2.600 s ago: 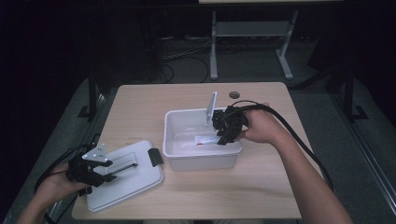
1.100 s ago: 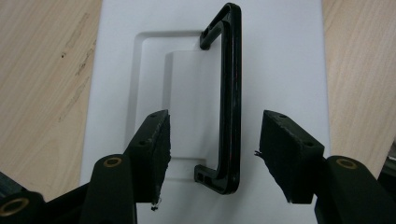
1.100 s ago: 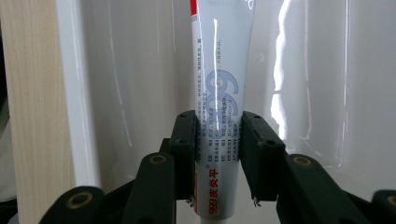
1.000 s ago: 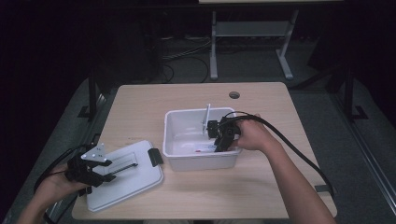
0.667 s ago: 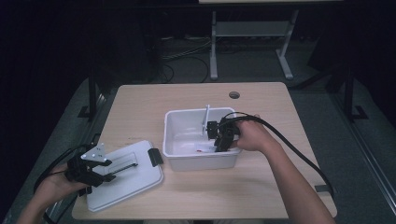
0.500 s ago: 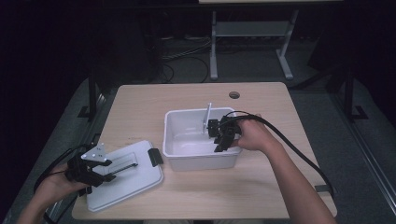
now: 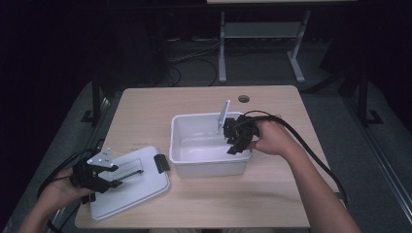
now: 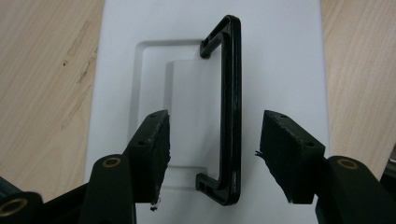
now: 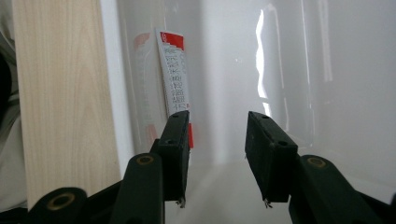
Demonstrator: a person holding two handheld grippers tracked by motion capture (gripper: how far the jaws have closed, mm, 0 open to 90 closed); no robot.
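The right gripper [image 9: 217, 163], jaws apart, is hovering inside the white bin [image 7: 194, 165] beside a thin, light, probably slippery sachet [image 9: 175, 79] at eleven o'clock, best pinched flat across its faces.

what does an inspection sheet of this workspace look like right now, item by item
surface: wooden table, round hole near the far edge
job's things: open white bin; red-and-white packet against its inner wall; white lid with black handle flat on the table
clutter: nothing seen
grippers: left gripper open over the handle; right gripper open inside the bin, beside the packet
cables: one black cable trails from the right gripper
surroundings: dark floor, metal stand behind the table
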